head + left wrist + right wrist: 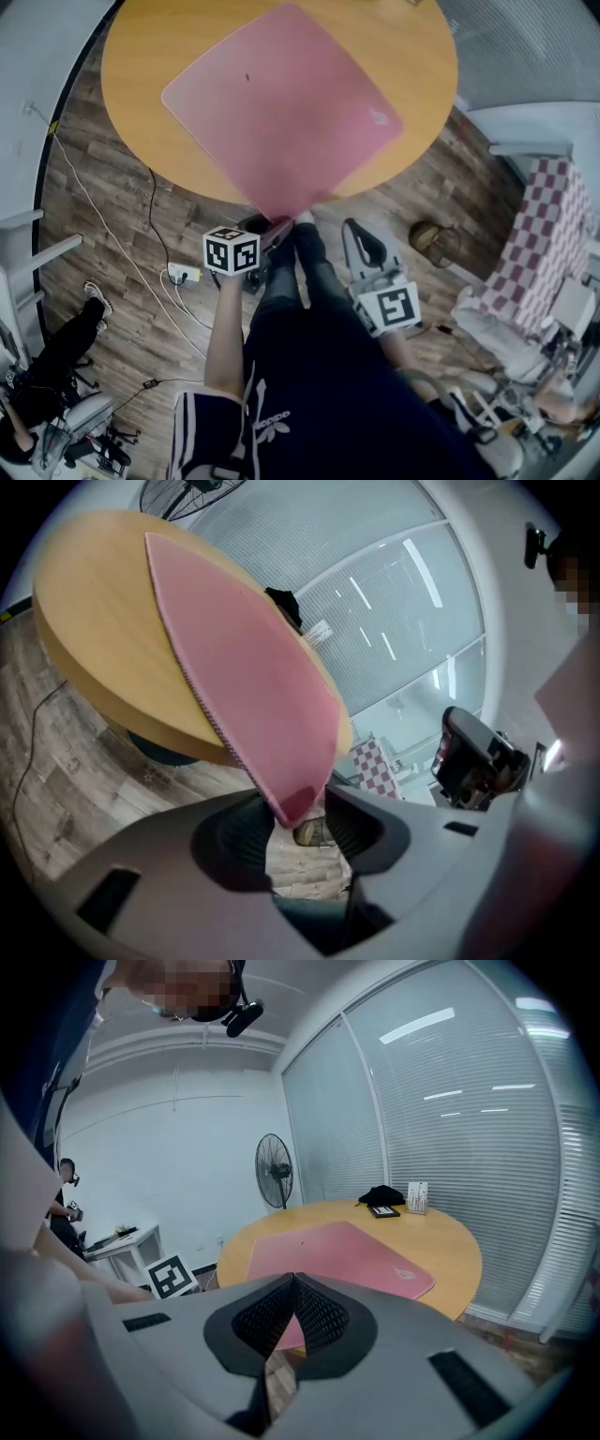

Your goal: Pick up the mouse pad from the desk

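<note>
The left gripper had its jaws well apart, and the near corner of the mouse pad hung between them. This corner seemed to lean on the left jaw only, though the picture is curved here and I am not fully sure. The right jaw did not touch it, so the corner was not pinched. The right gripper was held beside the left one, a little back from the table. Its jaws were closed together at the tips, with nothing between them.

The near corner of the pad reached out over the edge of the round wooden table, toward the person. The rest of the pad lay flat on the tabletop, turned like a diamond.

The pad was pink and square with rounded corners. It had a stitched border, a small pale logo near its right corner and a tiny dark speck near the far side.

On the far side of the table stood a small holder with white cards in it, next to a black bundle. Behind the table stood a pedestal fan.
</note>
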Tool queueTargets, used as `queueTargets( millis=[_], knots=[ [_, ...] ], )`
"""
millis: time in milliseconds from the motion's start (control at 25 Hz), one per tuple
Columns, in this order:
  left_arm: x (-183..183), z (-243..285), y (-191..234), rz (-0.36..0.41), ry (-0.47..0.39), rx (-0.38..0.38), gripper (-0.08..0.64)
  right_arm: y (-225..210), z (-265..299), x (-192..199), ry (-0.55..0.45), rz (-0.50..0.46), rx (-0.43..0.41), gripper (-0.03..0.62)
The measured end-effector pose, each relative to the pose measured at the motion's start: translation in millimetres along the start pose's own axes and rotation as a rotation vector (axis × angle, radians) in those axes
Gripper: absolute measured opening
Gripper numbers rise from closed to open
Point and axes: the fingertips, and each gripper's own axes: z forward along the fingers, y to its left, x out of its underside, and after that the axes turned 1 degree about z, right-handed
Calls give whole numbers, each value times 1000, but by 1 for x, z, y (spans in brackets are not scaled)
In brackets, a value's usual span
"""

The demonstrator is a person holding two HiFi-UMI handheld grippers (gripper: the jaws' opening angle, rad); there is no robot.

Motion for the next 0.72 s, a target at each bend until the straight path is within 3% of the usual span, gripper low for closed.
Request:
queueTargets(
  millis=[280, 400, 720],
  knots=[
    [-3, -2, -5, -20, -8, 25, 141, -2, -1, -2, -3, 5, 22, 5],
    [-7, -3, -2, -29, -23, 7, 63, -4, 0, -1, -1, 13, 30, 4],
    [-10, -6, -6, 20, -25, -8, 23, -8, -2, -2, -3, 25, 49, 4]
  ],
)
